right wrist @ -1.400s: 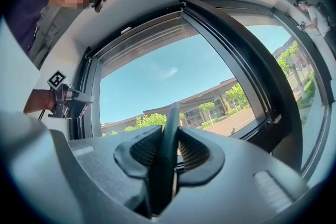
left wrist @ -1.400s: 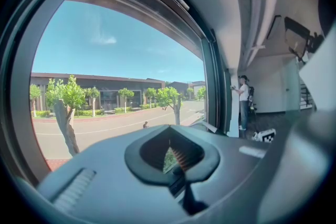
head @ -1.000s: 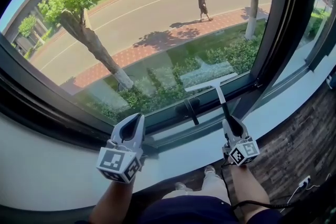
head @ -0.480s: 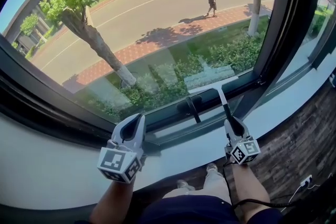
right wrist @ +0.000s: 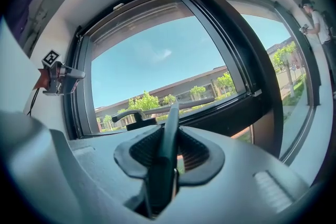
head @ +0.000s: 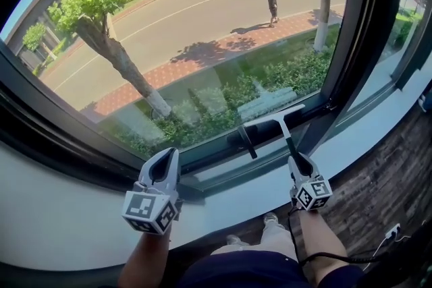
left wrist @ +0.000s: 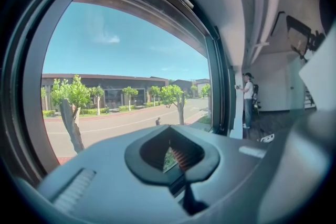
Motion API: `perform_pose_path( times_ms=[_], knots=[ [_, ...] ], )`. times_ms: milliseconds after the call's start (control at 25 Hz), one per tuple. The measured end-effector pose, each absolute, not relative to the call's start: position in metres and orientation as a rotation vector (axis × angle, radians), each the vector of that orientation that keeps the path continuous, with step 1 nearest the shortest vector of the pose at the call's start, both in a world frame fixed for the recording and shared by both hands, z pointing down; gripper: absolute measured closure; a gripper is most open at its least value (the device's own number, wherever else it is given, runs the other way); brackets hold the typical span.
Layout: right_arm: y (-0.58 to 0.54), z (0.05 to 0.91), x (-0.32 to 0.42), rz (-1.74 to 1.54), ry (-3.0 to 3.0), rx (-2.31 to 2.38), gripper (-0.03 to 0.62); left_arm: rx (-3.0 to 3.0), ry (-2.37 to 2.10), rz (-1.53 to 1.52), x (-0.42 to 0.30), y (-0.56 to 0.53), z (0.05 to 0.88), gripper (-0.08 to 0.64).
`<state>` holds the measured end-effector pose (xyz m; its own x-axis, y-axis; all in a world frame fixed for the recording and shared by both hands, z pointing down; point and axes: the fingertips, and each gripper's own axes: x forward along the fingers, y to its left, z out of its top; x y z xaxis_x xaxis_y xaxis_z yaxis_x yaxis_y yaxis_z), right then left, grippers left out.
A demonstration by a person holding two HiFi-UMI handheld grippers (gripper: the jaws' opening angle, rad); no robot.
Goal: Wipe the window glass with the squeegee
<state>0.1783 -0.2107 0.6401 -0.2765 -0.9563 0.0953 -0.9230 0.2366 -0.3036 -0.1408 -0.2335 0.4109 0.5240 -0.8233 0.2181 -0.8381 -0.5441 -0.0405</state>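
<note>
The window glass [head: 202, 30] fills the upper head view. A squeegee lies against its bottom edge: the pale blade [head: 271, 117] runs crosswise just above the black lower frame, and the dark handle [head: 289, 141] leads down into my right gripper [head: 299, 162], which is shut on it. In the right gripper view the handle [right wrist: 169, 134] stands between the pads and the blade [right wrist: 184, 106] crosses the glass. My left gripper [head: 165, 157] hovers over the sill to the left, shut and holding nothing; its pads [left wrist: 178, 157] show only a thin gap.
A black window handle [head: 244, 139] sits on the lower frame just left of the squeegee. A thick black post [head: 351, 44] bounds the pane on the right. Below runs the white sill [head: 81, 212], then a dark wooden floor with a cable [head: 388, 236]. A person [left wrist: 247, 99] stands farther inside.
The squeegee blade has slid a little down the glass to its bottom edge. The left gripper has barely moved. A pedestrian outside has walked on to the right.
</note>
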Motion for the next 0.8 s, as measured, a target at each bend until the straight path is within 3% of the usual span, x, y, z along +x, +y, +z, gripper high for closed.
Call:
perform_pose_path(
  times_ms=[480,800],
  knots=[
    [-0.205,0.557,0.201,-0.242,2.308,-1.855,0.491,2.711,-1.461,0.14,-0.153,-0.232,0.397,0.569],
    [-0.203,0.491,0.171,-0.102,2.295,-1.776,0.491,2.702,-1.465,0.031,-0.17,-0.227,0.395,0.569]
  ],
)
